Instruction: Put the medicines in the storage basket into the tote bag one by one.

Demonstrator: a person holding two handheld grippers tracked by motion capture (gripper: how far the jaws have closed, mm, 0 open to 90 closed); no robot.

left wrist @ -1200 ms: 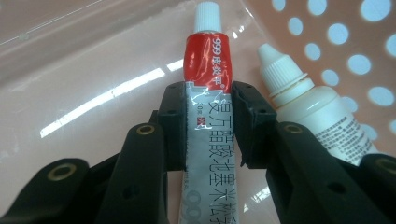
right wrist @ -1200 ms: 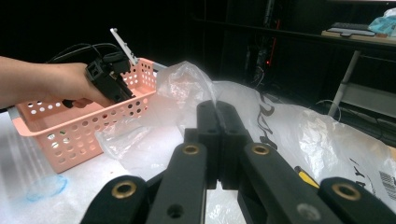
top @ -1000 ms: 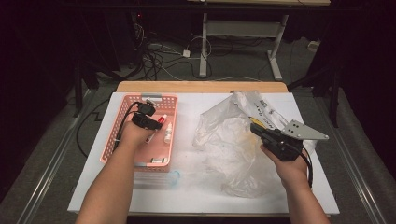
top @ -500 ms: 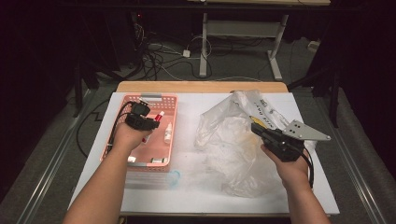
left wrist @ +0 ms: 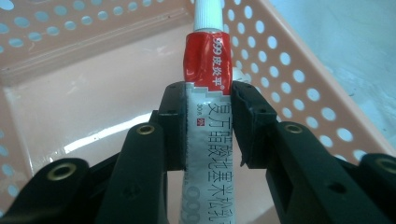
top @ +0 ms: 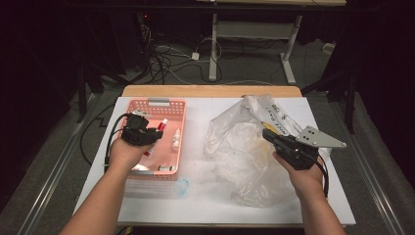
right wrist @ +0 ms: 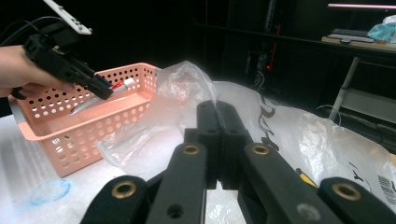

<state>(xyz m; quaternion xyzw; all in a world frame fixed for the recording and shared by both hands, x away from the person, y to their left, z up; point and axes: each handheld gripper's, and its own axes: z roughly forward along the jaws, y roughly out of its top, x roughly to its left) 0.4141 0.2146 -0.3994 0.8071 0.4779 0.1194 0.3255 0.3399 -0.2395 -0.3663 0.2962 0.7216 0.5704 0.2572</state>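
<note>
**Tube held above the basket, bag pinched at the right**

We hold the left gripper [left wrist: 208, 126] clamped on a tube [left wrist: 208, 93], its two black jaws pressing the flattened white body from both sides just below the red band. The white ribbed cap points away from us, toward the far wall of the pink basket [top: 147, 105]. In the right gripper view the tube hangs clear of the basket floor, tilted, cap uppermost. Half a second ago the left gripper sat farther in over the basket; now it stands nearer the left rim and closer to us, with the tube lifted.

Our right gripper [right wrist: 217, 116] has its jaws pressed together on a fold of the clear plastic bag [top: 244, 142], about where it was before.

The tube is glossy, crimped foil with printed characters. The basket is rigid plastic, its walls pierced with rows of round holes, its floor smooth and shiny. The bag is thin, crumpled film with black print and a barcode. A small white bottle [top: 175, 141] lies in the basket, right of the tube.

The basket sits near the left edge of the white table [top: 195, 205]; bare surface lies between basket and bag and along the near edge.
</note>
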